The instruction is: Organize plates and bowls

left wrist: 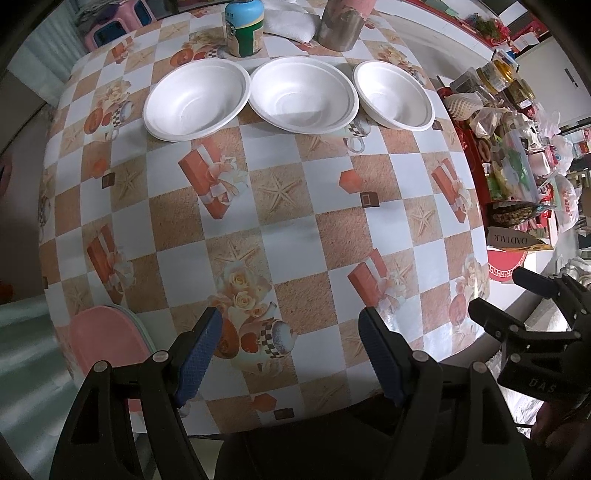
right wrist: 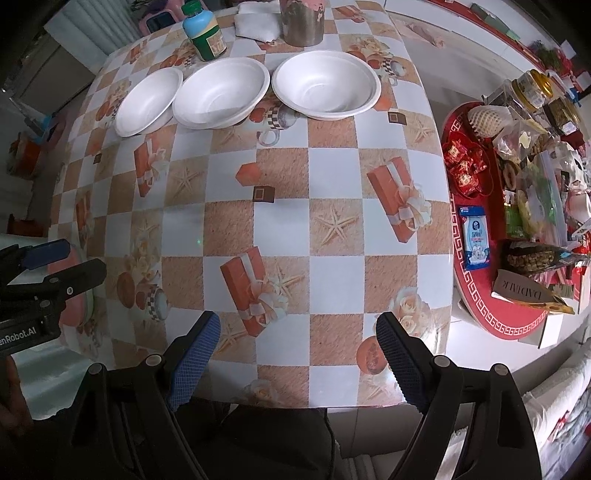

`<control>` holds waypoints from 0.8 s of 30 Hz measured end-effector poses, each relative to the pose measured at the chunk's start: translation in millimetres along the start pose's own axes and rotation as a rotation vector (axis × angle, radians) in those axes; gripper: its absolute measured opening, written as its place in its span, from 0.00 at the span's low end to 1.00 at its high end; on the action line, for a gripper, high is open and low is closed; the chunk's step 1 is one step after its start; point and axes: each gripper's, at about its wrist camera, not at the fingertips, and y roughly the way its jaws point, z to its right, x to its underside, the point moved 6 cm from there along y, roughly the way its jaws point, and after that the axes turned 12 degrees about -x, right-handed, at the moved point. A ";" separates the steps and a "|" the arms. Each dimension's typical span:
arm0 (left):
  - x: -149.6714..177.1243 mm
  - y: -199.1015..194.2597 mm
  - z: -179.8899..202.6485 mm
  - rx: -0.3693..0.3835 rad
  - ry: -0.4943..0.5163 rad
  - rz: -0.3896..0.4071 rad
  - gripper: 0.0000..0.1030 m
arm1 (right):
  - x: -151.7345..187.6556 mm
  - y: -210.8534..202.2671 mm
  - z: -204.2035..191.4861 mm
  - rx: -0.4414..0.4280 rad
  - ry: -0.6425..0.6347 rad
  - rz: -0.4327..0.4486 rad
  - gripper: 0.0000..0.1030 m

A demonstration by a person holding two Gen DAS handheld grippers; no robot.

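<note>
White foam, by the look of it: three bowls stand in a row at the far side of the table (left wrist: 295, 236), on its checked cloth printed with starfish and gift boxes. In the left wrist view they are the left bowl (left wrist: 197, 99), the middle bowl (left wrist: 303, 95) and the right bowl (left wrist: 393, 95), rims touching or nearly so; from the right wrist view the left two seem to overlap at the rim. A stack of pink plates (left wrist: 107, 339) sits at the near left corner, just beside the left gripper (left wrist: 291, 354).

Both tools hang above the near edge and hold nothing. The left gripper's blue pads stand well apart over bare cloth, and the right gripper (right wrist: 299, 362) is spread just as wide.

The task looks unstarted: no bowl is nested, no plate moved. The next move probably calls for a reach across to the far row, one jaw over a rim, to lift a bowl and set it inside its neighbour. Thin foam may flex or slide, so a light pinch seems wise.

Readable writing is scarce. A card among the clutter on the red tray (right wrist: 476, 295) reads roughly "DADIAIE", seen upside down. The right tool's body shows "DAS", and the left tool's "enRobot.AI". The label on the green-labelled bottle (left wrist: 244, 27) is too small to read.
</note>
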 end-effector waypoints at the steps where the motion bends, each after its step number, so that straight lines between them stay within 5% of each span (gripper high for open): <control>1: 0.0 0.1 0.0 0.000 0.000 0.000 0.77 | 0.2 0.1 -0.3 0.000 0.000 0.000 0.85; 24: -4.2 5.4 -2.1 -0.015 -0.013 -0.014 0.77 | -9.3 6.5 -0.9 -0.014 -0.018 -0.014 0.85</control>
